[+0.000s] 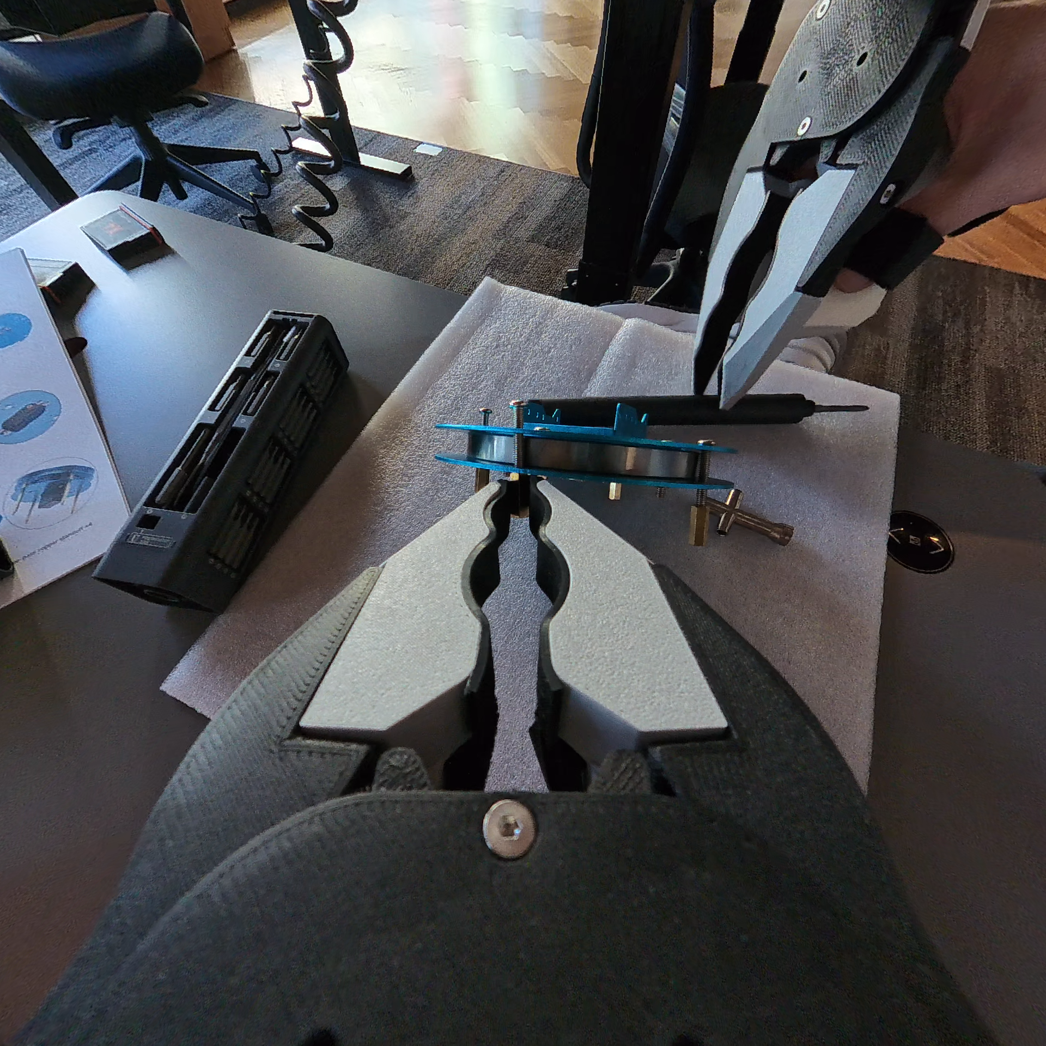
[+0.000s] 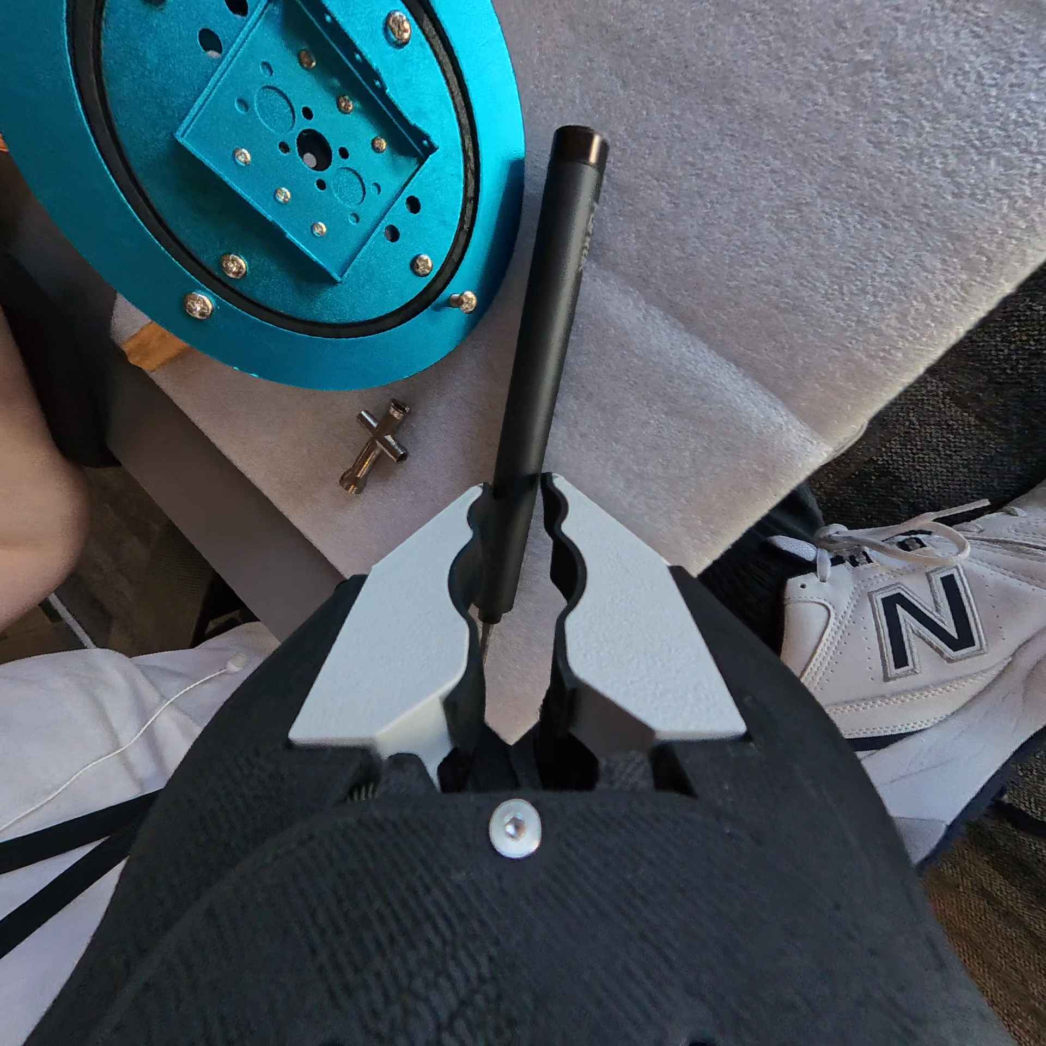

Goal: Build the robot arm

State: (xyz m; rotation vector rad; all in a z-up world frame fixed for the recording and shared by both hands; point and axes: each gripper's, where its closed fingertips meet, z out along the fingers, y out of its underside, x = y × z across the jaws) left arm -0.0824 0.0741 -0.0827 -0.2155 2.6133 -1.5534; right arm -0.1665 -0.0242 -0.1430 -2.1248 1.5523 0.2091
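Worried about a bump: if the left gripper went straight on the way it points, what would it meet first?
Probably the brass standoff under the blue plate; the left gripper already flanks it, though contact is unclear.

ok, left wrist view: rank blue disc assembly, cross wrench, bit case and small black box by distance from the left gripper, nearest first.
1. Blue disc assembly: at the tips of the left gripper, dead ahead.
2. Cross wrench: ahead right, on the foam sheet.
3. Bit case: left, on the table.
4. Small black box: far left corner.
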